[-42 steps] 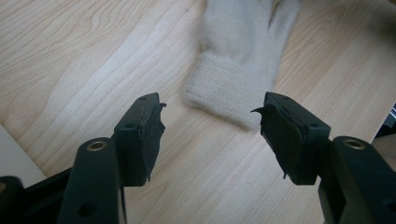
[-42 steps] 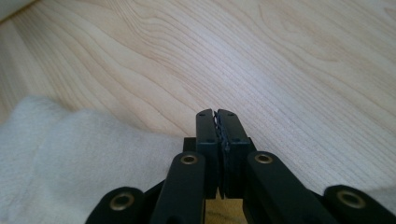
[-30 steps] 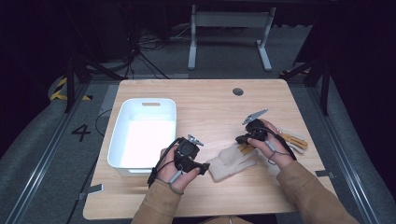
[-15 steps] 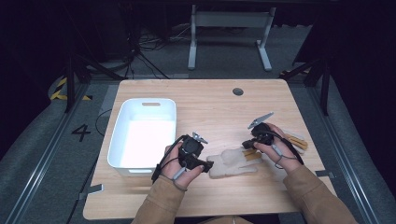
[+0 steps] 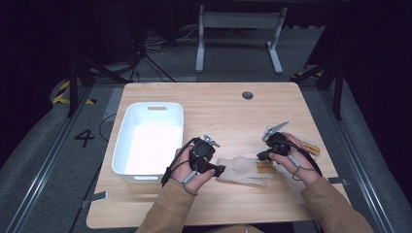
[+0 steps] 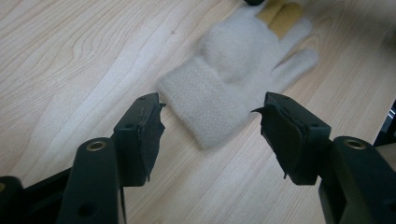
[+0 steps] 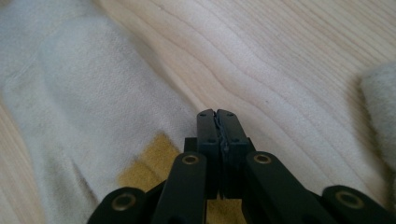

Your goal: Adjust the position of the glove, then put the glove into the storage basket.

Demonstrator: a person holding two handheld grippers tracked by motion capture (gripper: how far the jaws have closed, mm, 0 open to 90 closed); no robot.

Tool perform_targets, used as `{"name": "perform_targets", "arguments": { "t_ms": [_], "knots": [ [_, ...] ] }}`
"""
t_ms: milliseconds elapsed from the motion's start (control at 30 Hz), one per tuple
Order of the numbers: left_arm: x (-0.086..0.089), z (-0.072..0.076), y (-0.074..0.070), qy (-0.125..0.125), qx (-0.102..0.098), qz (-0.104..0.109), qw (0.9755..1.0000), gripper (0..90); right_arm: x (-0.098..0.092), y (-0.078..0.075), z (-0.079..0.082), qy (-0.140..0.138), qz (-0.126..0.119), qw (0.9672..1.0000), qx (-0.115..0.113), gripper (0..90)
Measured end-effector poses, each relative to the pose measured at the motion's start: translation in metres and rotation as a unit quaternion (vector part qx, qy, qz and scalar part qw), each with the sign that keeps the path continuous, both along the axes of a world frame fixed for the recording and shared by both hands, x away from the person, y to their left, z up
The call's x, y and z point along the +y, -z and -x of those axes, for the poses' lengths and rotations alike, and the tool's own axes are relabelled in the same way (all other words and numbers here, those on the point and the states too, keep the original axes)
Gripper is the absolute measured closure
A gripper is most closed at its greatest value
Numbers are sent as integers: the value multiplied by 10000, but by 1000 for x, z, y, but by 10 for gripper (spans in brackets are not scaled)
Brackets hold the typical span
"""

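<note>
Now the left gripper (image 5: 219, 170) sits at the cuff end of the cream glove (image 5: 241, 171), jaws spread and empty; in the left gripper view the glove's cuff (image 6: 211, 111) lies on the wood just ahead of the two pads, not touched. A second ago this gripper sat slightly nearer the white bin (image 5: 145, 145); it has since nudged over to the cuff.

The right gripper (image 5: 263, 156) is clenched tight. In the right gripper view its tips (image 7: 218, 122) are pressed together with no cloth visibly pinched between them, over bare table (image 5: 218, 111) right beside the glove's fingers. Compared with the earlier frames, the right hand has slid a bit toward the person's side and now rests at the glove's fingertip end. Just beside it lie tan pieces (image 5: 310, 145), likely parts of a second glove, though that is hard to tell.

The glove lies flat near the front edge, between the two grippers, right of the bin.

Judgement: both hands have lined up on opposite ends of the glove, so a grab at the cuff looks like the next step; nothing is lifted yet and the bin is empty.
</note>
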State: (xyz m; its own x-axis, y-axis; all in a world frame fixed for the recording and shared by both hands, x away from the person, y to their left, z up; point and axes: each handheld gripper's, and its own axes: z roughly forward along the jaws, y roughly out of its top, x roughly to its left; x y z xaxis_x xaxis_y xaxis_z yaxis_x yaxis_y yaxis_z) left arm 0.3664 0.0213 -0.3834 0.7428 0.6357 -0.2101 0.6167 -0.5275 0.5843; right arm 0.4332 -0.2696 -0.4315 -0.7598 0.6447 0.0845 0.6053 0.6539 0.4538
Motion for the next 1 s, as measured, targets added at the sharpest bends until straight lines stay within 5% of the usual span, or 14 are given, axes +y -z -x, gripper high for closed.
{"name": "perform_targets", "arguments": {
  "t_ms": [233,500,733,1000],
  "knots": [
    [-1,-2,0,3,2,-22,10000,392,-4,-5,4,46,-105,9999,-42,883],
    [-2,-3,-2,21,-19,-4,10000,390,-21,-20,7,317,-541,9970,-454,831],
    [-2,-3,-2,29,-32,3,10000,388,-40,-35,10,654,-937,9897,-867,748],
    [-3,-3,-2,45,-17,-19,10000,388,-67,-43,8,1061,-1089,9806,-1241,672]
  ]
}}
